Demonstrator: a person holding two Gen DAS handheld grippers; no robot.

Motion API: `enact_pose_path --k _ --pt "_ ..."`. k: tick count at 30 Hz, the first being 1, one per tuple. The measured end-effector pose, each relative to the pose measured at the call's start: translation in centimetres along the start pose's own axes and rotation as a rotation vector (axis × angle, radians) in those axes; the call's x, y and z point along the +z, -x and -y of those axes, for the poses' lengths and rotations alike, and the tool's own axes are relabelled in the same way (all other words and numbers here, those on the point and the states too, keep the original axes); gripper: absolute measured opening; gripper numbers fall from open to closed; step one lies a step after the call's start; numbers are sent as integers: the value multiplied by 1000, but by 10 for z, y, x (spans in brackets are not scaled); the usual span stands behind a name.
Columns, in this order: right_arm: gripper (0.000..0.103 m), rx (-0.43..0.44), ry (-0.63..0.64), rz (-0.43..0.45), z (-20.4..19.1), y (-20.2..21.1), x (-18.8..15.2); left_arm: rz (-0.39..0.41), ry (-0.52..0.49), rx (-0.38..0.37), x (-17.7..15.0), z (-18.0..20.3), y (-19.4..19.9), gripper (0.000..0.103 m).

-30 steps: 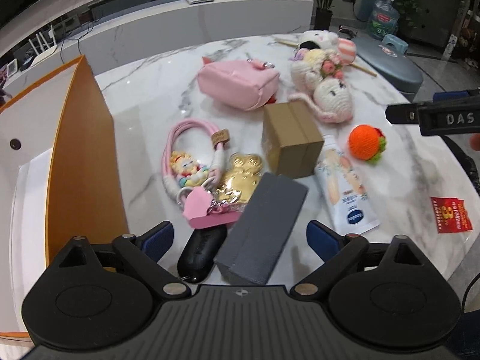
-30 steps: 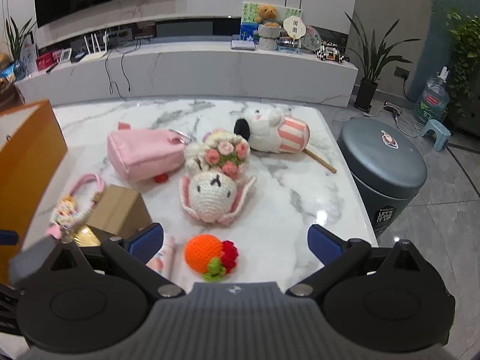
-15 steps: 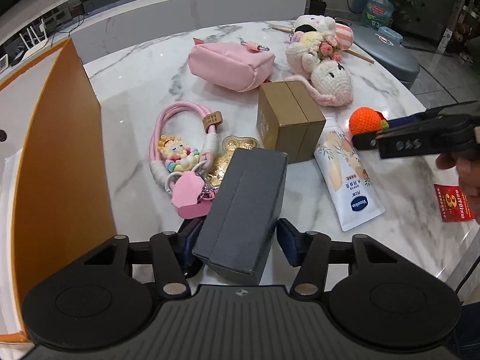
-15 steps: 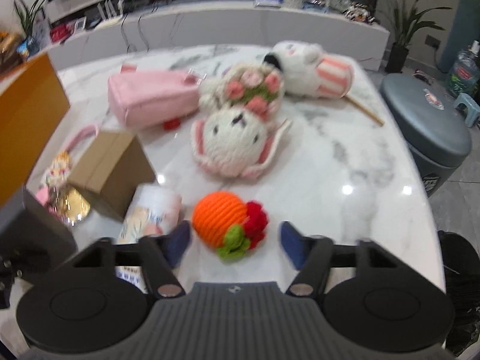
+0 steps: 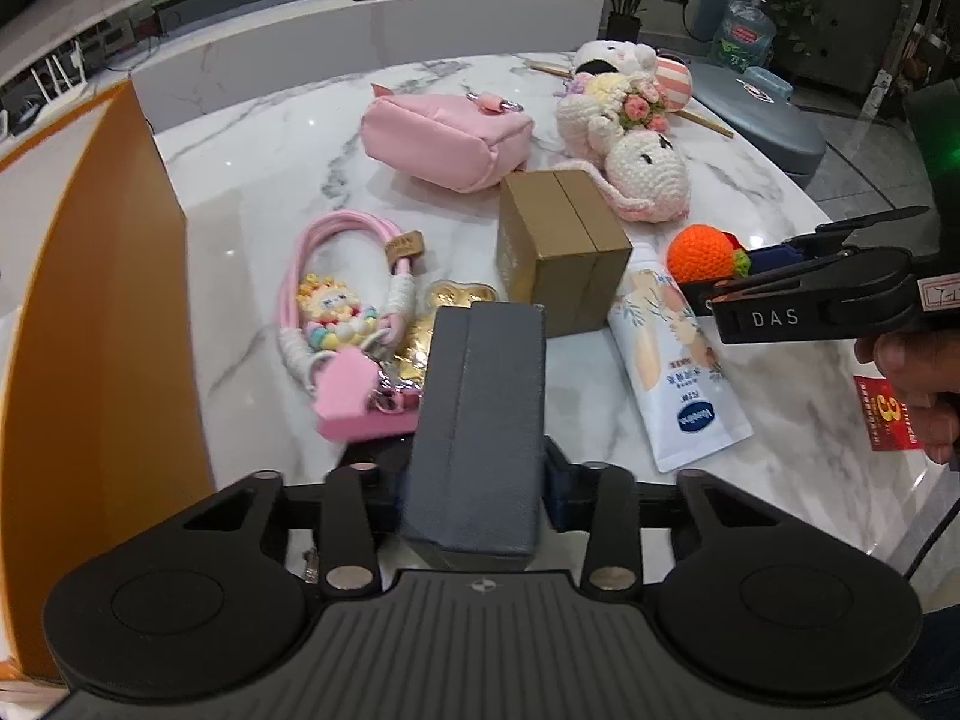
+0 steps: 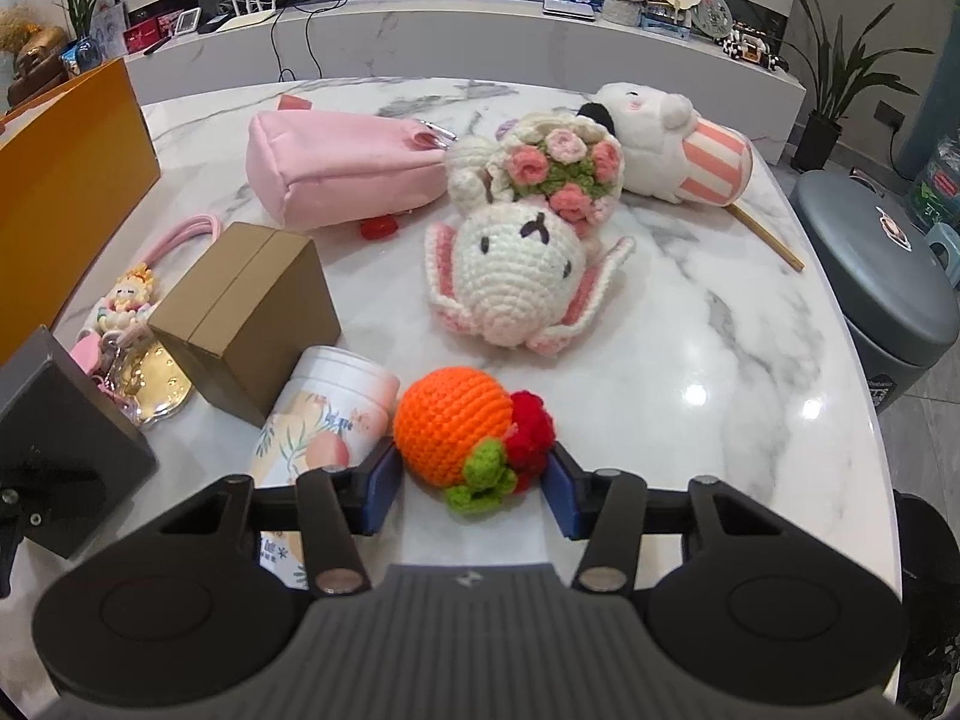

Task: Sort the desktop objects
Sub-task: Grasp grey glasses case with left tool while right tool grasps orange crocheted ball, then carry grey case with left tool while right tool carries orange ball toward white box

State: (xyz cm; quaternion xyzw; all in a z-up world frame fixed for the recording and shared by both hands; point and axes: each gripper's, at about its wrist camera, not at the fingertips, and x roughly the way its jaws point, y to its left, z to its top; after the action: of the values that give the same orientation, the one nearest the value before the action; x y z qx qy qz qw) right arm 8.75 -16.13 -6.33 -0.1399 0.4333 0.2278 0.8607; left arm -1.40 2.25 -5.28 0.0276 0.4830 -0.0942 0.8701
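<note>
1. at far left the tall orange box (image 5: pixel 102 324) stands on the table edge; i cannot see what it holds.
2. my left claw (image 5: pixel 474 480) is clamped on the dark grey box (image 5: pixel 480 420), its blue pads pressed to both long sides, the box raised over the pink keyring bundle (image 5: pixel 342 324) and the gold foil piece (image 5: pixel 450 306).
3. beyond it, the brown cardboard box (image 5: pixel 564 258) sits shut on the marble table (image 5: pixel 288 180); the pink pouch (image 5: pixel 444 138), lying on its side, is behind it.
4. a white lotion tube (image 5: pixel 678 372) lies just beside the cardboard box.
5. my right claw (image 6: pixel 471 480) has narrowed around the orange crochet fruit (image 6: pixel 462 426); both pads meet its sides, and the fruit sits on the marble next to the tube.
6. the crochet bunny (image 6: pixel 516 264) with a flower bouquet and the striped plush (image 6: pixel 672 144) lie further back.
7. at right a red paper slip (image 5: pixel 885 414) lies by the table edge, and a grey round bin (image 6: pixel 882 276) stands on the floor.
8. behind, a long white counter (image 6: pixel 480 42) carries routers, trinkets and plants.
</note>
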Motion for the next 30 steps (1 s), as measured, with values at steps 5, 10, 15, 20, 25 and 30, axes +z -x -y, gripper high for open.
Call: enact_pose_path --k 5,10,15,20,25,30 --pt "52 3 7 -3 0 1 -1 17 44 17 -2 1 0 39" --pt "52 6 9 -1 0 4 -2 18 57 18 0 0 0 39" --pt "52 13 9 15 1 11 1 30 57 17 3 0 5 39" --pt "52 21 11 29 2 20 2 38 60 7 5 1 12 39" --pt "52 18 8 36 5 25 2 54 69 0 9 0 19 39" --pt "52 14 -2 48 9 30 4 77 93 -11 15 -5 29 39"
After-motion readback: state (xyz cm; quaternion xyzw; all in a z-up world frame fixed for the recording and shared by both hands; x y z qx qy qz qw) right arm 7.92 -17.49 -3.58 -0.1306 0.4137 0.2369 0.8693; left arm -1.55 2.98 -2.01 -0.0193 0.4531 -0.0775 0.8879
